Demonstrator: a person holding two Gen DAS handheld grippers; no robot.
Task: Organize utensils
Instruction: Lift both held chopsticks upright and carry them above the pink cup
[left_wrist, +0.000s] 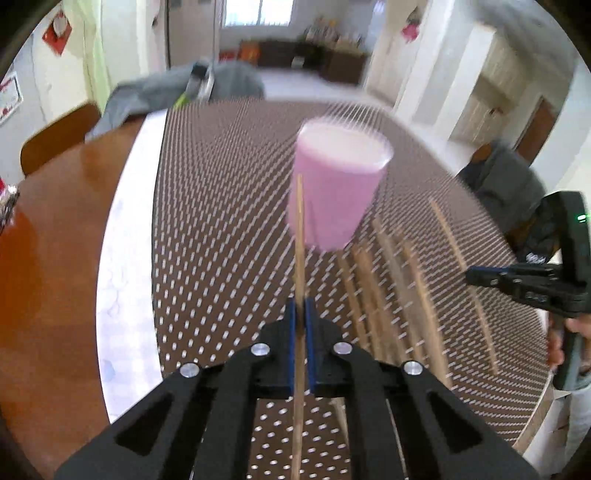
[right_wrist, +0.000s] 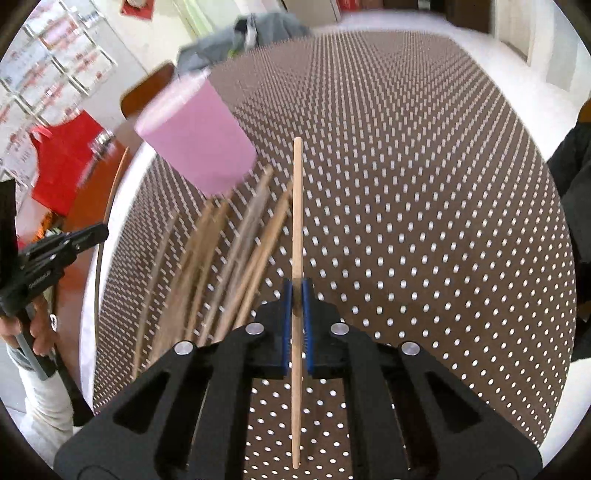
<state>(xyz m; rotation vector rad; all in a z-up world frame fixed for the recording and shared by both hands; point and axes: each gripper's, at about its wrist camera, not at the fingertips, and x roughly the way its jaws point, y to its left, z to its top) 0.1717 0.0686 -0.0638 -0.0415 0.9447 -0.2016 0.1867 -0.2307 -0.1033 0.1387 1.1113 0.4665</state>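
Note:
A pink cup (left_wrist: 338, 184) stands upright on a brown dotted mat (left_wrist: 221, 206); it also shows in the right wrist view (right_wrist: 195, 144). Several wooden chopsticks (left_wrist: 399, 295) lie loose on the mat just in front of the cup, also in the right wrist view (right_wrist: 229, 258). My left gripper (left_wrist: 302, 306) is shut on one chopstick (left_wrist: 299, 236) that points up toward the cup. My right gripper (right_wrist: 296, 291) is shut on another chopstick (right_wrist: 296, 206), held above the mat to the right of the pile. The right gripper shows at the right edge of the left wrist view (left_wrist: 476, 275).
The mat covers a round wooden table (left_wrist: 55, 266) with a white strip (left_wrist: 122, 266) along its left side. Grey cloth (left_wrist: 177, 88) lies at the table's far edge. A red bag (right_wrist: 62, 158) hangs past the table's left side. Chairs stand around.

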